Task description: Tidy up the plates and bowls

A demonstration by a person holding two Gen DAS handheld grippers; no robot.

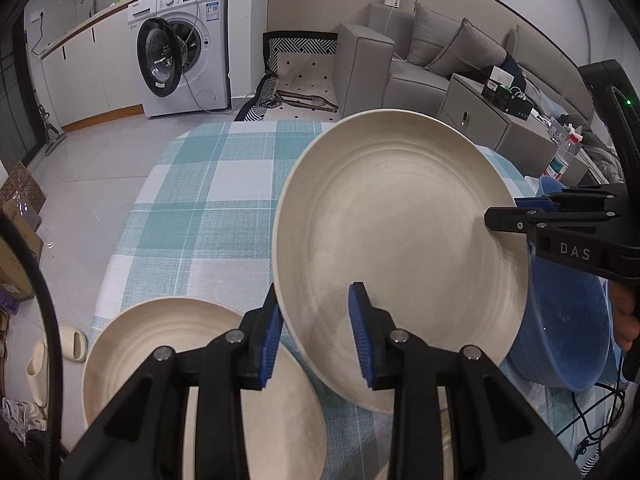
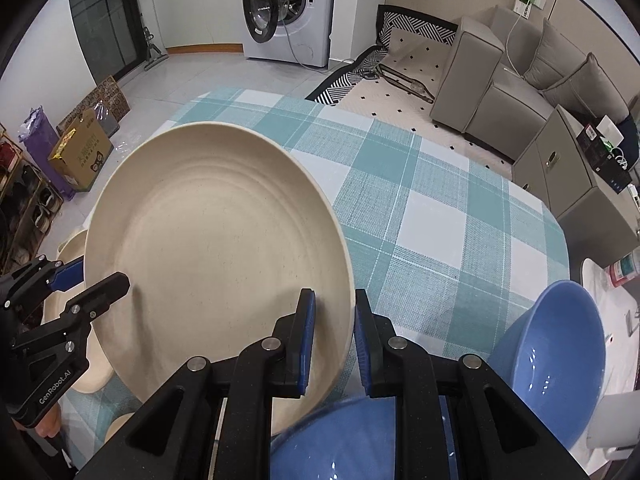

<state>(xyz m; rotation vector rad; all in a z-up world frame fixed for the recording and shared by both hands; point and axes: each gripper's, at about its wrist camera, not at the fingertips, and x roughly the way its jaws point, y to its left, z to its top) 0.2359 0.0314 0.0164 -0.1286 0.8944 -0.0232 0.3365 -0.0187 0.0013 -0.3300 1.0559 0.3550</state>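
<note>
A large cream plate (image 1: 400, 248) (image 2: 216, 256) is held up, tilted, above the checked tablecloth (image 1: 208, 200). My left gripper (image 1: 316, 332) straddles its left rim with the jaws apart and a gap showing. My right gripper (image 2: 334, 340) straddles its right rim, pads close on both sides. A second cream plate (image 1: 200, 364) lies on the table below the left gripper, its edge showing in the right wrist view (image 2: 80, 376). A blue bowl (image 1: 568, 340) sits under the right gripper, also low in the right wrist view (image 2: 340, 440). Another blue bowl (image 2: 556, 360) stands to the right.
The table's far half shows bare checked cloth (image 2: 420, 208). Beyond it are a washing machine (image 1: 184, 48), a grey sofa (image 1: 420, 64) and a grey cabinet (image 2: 568, 176). Boxes (image 2: 80, 152) stand on the floor at the left.
</note>
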